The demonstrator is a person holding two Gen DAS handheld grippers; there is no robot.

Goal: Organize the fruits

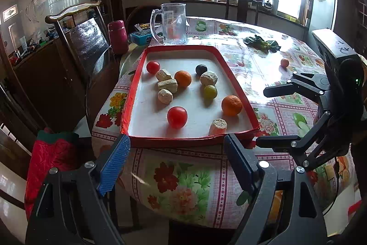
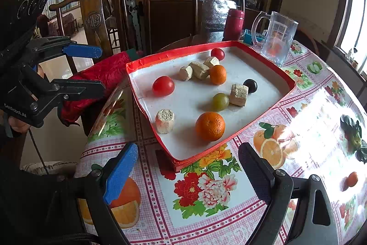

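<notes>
1. Both grippers hang just off the near edge of the surface (image 2: 229, 217), short of the red-rimmed tray (image 1: 135, 93). The left gripper (image 1: 176, 162) has its jaws wide apart and holds nothing; the right gripper (image 2: 188, 173) is likewise spread and empty.

2. The fruit lies loose in the tray among pale cut chunks (image 1: 167, 85): two oranges, near (image 2: 209, 126) and far (image 2: 218, 74); two red tomatoes, near (image 1: 177, 117) and far (image 1: 153, 67); a green grape (image 2: 220, 102); and a dark round fruit (image 2: 250, 85). One small orange fruit (image 1: 284, 63) sits alone on the cloth, well apart from the tray.

3. The step in hand looks like a first reach. The near orange is the closest target for the right gripper; the near tomato suits the left.

4. To do it well, come down from above with the jaws straddling the fruit's widest part and close gently: round fruit will roll if nudged by one finger first.

5. Mind the chunk (image 2: 164, 121) just beside the near orange, and clear the tray's rim on entry.

6. The dark leafy object (image 1: 261, 43) beyond the tray may be greens; glare makes it hard to tell.
</notes>
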